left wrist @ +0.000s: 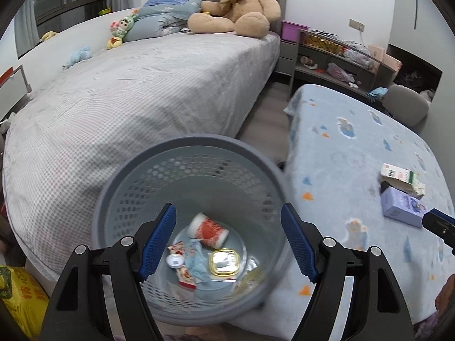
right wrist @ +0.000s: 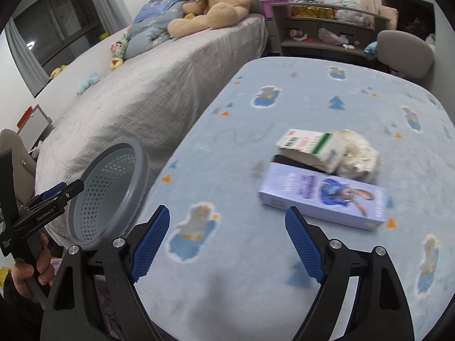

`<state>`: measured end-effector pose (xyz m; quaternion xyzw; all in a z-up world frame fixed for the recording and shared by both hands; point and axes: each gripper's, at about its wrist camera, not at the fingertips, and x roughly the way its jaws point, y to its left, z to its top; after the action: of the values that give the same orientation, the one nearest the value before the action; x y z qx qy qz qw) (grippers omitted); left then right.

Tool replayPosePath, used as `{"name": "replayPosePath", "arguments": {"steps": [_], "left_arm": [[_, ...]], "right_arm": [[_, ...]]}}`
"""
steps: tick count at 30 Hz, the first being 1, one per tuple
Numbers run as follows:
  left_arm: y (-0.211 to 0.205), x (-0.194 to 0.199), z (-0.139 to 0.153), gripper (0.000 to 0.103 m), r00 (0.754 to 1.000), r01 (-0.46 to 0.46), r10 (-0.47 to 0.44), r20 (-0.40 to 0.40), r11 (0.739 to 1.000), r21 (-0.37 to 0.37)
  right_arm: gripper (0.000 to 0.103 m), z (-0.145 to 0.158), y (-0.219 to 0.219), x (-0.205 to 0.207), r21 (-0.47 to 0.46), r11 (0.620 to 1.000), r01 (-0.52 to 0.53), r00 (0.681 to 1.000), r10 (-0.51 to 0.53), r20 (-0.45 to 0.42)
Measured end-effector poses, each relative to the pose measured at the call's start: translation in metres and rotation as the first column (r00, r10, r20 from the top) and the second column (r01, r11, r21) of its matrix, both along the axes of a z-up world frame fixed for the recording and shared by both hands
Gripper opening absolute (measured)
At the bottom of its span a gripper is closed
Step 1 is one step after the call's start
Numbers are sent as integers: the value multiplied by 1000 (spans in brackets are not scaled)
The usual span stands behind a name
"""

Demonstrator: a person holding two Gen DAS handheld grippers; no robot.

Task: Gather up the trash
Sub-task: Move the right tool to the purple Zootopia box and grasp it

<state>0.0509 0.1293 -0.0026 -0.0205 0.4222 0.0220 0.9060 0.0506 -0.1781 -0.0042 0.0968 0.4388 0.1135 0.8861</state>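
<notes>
Below the left gripper (left wrist: 229,238), in the left wrist view, a grey perforated bin (left wrist: 136,196) is seen from above, standing betw. the bed (left wrist: 128,99) and a table draped in a blue blanket (left wrist: 355,170). The jaws are spread wide w/ nothing betw. them; they are framed over the bin's mouth, not touching it as far as can be told. Trash is seen at the bottom of the bin: a red-and-white cup (left wrist: 209,230) on its side, a yellow square lid (left wrist: 224,261), a crumpled blue wrapper (left wrist: 196,258) and a small red packet (left wrist: 186,277). On the blanket, far right, a white carton (left wrist: 398,174) is seen just above a purple box (left wrist: 402,206). The tip of the right gripper (left wrist: 439,226) shows at the right edge, near the box. A teddy bear (left wrist: 236,5) is sat at the bed's head.

In the right wrist view, the right gripper (right wrist: 227,241) is held over the blanket (right wrist: 284,99), jaws wide apart and empty. The purple box (right wrist: 324,196) lies flat just beyond the right fingertip (right wrist: 295,221); contact can't be told. Behind it lie the torn white carton (right wrist: 312,145) and crumpled paper (right wrist: 359,153), touching each other. The picture is a bit blurred here. At left the bin (right wrist: 113,193) is seen by the table's edge, and the left gripper (right wrist: 61,189) w/ the person's hand (right wrist: 31,267) on its handle.
</notes>
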Motion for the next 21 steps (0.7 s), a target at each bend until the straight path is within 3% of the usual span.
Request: {"name": "replayPosePath", "arguments": {"steps": [9, 21], "left_arm": [[-73, -8, 7, 73, 995, 98, -98, 5, 995, -36], [-141, -11, 13, 73, 986, 165, -165, 6, 986, -18]], "right_arm": [[82, 7, -58, -8, -45, 999, 10, 1000, -9, 20], [84, -7, -105, 12, 13, 999, -39, 999, 39, 3]]}}
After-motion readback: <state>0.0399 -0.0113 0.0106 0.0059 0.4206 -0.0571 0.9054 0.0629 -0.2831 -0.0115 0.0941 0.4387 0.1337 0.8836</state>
